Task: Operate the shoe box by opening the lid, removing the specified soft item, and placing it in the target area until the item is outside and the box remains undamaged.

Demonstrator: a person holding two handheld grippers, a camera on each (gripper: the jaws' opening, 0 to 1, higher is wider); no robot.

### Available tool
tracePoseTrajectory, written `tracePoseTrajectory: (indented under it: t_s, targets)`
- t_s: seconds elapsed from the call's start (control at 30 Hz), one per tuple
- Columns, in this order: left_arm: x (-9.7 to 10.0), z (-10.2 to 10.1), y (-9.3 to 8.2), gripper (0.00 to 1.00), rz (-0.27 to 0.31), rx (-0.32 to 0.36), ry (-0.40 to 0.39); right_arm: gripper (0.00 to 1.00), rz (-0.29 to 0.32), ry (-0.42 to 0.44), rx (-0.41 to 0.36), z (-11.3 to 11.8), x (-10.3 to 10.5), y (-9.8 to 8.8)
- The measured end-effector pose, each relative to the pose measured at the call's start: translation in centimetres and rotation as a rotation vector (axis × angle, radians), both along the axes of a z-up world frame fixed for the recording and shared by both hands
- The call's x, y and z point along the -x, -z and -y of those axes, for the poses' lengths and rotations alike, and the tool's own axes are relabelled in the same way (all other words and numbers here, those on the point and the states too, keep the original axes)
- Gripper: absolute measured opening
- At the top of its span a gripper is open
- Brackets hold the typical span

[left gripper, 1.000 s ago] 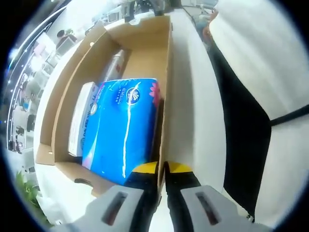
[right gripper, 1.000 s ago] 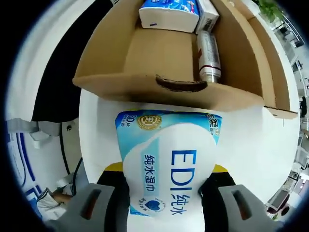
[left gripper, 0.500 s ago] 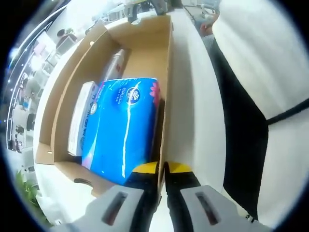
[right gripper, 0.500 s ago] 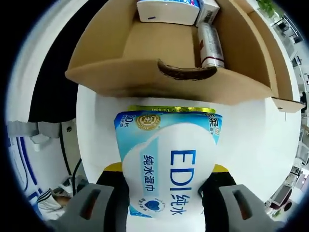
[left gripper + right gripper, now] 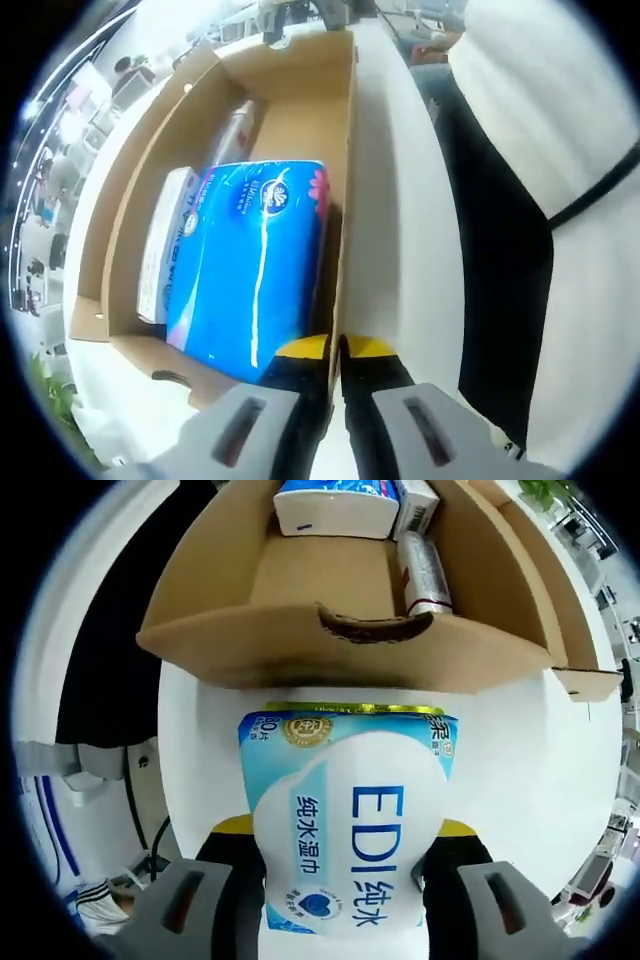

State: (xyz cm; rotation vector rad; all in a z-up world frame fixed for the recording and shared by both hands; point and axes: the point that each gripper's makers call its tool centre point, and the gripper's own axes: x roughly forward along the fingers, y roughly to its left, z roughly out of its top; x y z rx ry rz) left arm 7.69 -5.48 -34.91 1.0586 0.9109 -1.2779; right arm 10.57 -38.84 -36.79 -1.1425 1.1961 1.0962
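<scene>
- Here, in the right gripper view, the right gripper [image 5: 345, 880] has its jaws spread wide and clenched on a pale blue and white wet-wipes pack [image 5: 348, 820] marked "EDI", which juts forward between them, outside the box.
- Under the pack lies the white table [image 5: 520, 770], and just past the pack's far end stands the near end wall of the open cardboard shoe box [image 5: 300, 645], with a hand-hole cut in it.
- Deeper in that box lie a white and blue tissue pack [image 5: 335, 505], a small white carton [image 5: 420, 505] and a silvery wrapped roll [image 5: 425, 570] along the right-hand wall.
- In the left gripper view, the left gripper [image 5: 335, 365] has its yellow-tipped jaws nearly together; they seem pinched on the box's side wall [image 5: 345, 200], though the contact itself is hard to make out.
- Just beyond them, the blue tissue pack fills the near part of the box, with the white carton beside it on the left and the roll further in.
- To the right of the box runs the white table edge, then a person's white and black clothing [image 5: 540, 200].
- Far off, a bright room with blurred furniture.
</scene>
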Motion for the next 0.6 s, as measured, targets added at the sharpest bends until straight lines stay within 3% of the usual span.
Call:
tracePoseTrajectory:
  t_s: [0.17,0.23,0.27,0.3,0.37,0.5,0.6]
  targets:
    - [-0.1,0.0,0.0,0.03,0.0,0.004,0.006,0.63,0.016,0.031,-0.031,0.0,-0.2,-0.4]
    - [-0.2,0.0,0.0,0.03,-0.003,0.005,0.002,0.64,0.014,0.093,-0.085,-0.5,-0.1,-0.8]
    - [-0.2,0.0,0.0,0.03,-0.001,0.007,0.004,0.65,0.05,0.149,-0.103,-0.5,-0.6,-1.3]
    - [-0.2,0.0,0.0,0.03,0.0,0.008,0.005,0.67,0.056,0.135,-0.097,-0.2,-0.7,-1.6]
    - [-0.2,0.1,0.0,0.03,-0.003,0.008,-0.002,0.66,0.068,0.203,-0.133,-0.5,-0.5,-2.3]
    - [-0.3,0.0,0.0,0.03,-0.016,0.001,-0.005,0.67,0.152,0.21,-0.143,-1.0,-0.9,-4.0]
    - [-0.2,0.0,0.1,0.03,-0.014,0.005,-0.001,0.65,0.17,0.251,-0.172,-1.2,-0.3,-4.9]
